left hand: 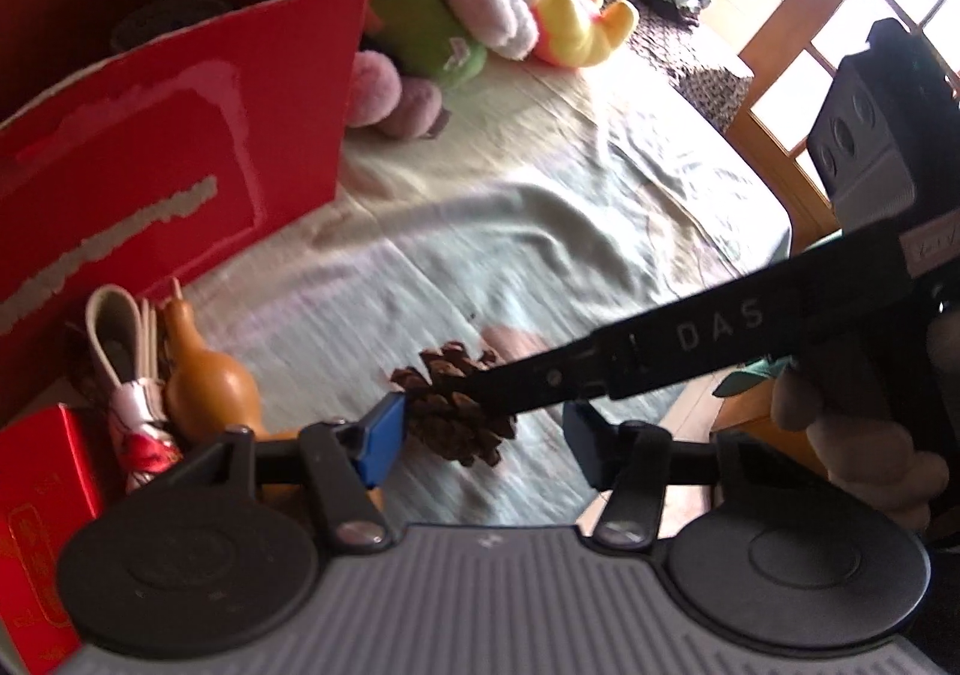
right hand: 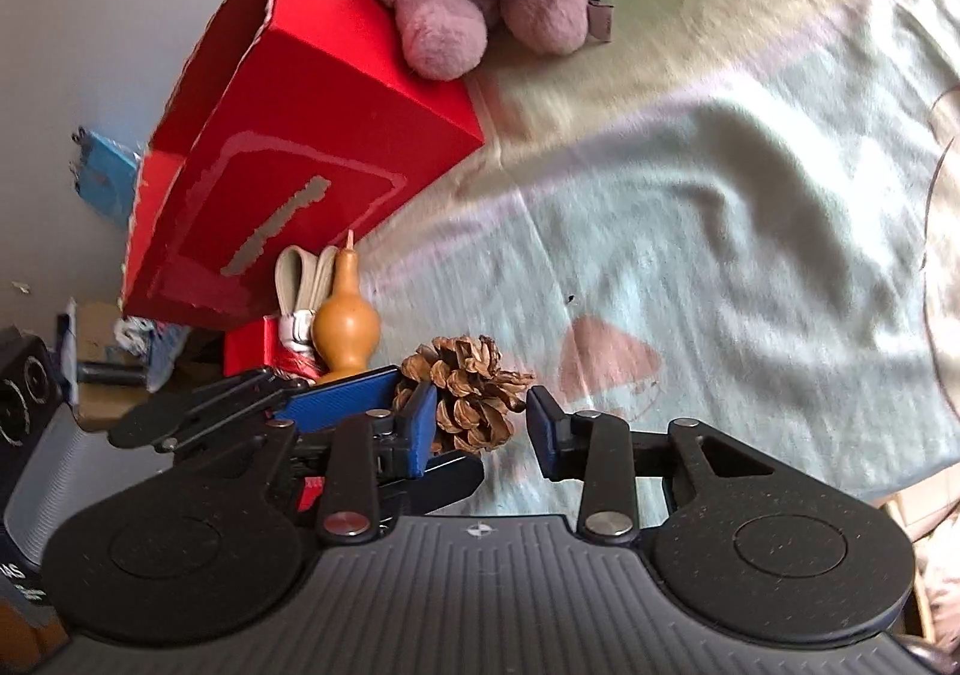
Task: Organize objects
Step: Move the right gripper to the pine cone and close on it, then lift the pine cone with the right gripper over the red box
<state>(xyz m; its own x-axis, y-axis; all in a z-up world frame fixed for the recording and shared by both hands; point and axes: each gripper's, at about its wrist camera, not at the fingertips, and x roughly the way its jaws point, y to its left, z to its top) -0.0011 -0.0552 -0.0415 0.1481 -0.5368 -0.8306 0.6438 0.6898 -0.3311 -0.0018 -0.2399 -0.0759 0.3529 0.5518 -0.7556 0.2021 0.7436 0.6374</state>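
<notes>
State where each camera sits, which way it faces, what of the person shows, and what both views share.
Left wrist: sits on the left gripper, faces down at the pine cone; the right gripper's finger crosses in, and a hand shows.
Right wrist: sits on the right gripper, faces down; no hand shows.
Shared: pine cone, gourd, red box, plush toys.

bed: pale green sheet (left hand: 540, 231) | window: wood-framed panes (left hand: 870, 3), bright daylight | wall: plain pale grey (right hand: 120, 15)
</notes>
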